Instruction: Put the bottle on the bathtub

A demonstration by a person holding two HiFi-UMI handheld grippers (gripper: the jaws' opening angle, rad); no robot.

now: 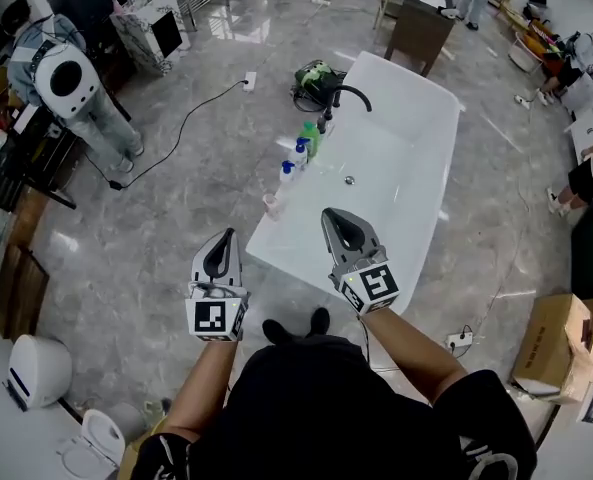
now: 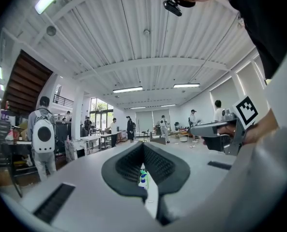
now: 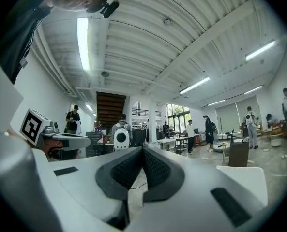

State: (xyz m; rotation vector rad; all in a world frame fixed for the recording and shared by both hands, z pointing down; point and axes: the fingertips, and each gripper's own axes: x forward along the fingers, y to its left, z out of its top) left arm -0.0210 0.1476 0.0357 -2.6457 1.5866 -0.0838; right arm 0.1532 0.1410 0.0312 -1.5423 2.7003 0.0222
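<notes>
A white bathtub [image 1: 416,148] fills the middle of the head view, with a black faucet [image 1: 342,96] on its far left rim. Along that left rim stand a green bottle [image 1: 311,136], a white bottle with a blue cap [image 1: 301,152], another small white bottle [image 1: 286,174] and a pinkish cup [image 1: 271,205]. My left gripper [image 1: 227,236] is held above the floor, just short of the tub's near corner, shut and empty. My right gripper [image 1: 332,215] hovers over the tub's near end, also shut and empty. Between the left jaws [image 2: 143,147] the bottles [image 2: 142,176] show; the right gripper [image 3: 143,149] faces the room.
A person with a white backpack [image 1: 66,76] stands at far left. A black cable [image 1: 181,128] runs across the floor to a power strip [image 1: 249,80]. A green bag [image 1: 316,74] and a brown cabinet [image 1: 421,28] sit beyond the tub. A cardboard box [image 1: 551,353] lies at right.
</notes>
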